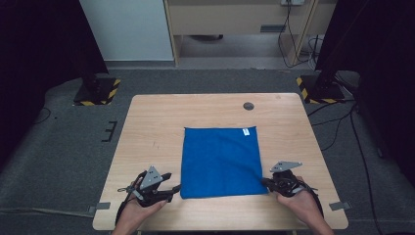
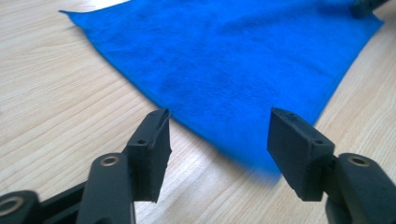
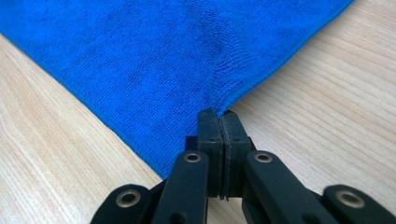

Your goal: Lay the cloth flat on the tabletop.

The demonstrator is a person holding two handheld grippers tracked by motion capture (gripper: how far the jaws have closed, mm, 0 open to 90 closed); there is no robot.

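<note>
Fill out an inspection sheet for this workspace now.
Surface: light wooden table, dark round grommet at far side.
Job's things: square blue microfibre cloth spread flat, white tag at far corner.
Clutter: nothing seen.
Grippers: left gripper open, jaws either side of the near cloth corner; right gripper shut on the other near corner.
Cables: black leads on floor.
Surroundings: grey carpet, hazard-striped stand bases.

Lab-like recording room: bare wooden table, hazard-striped stand bases, floor cables, grey carpet.
</note>
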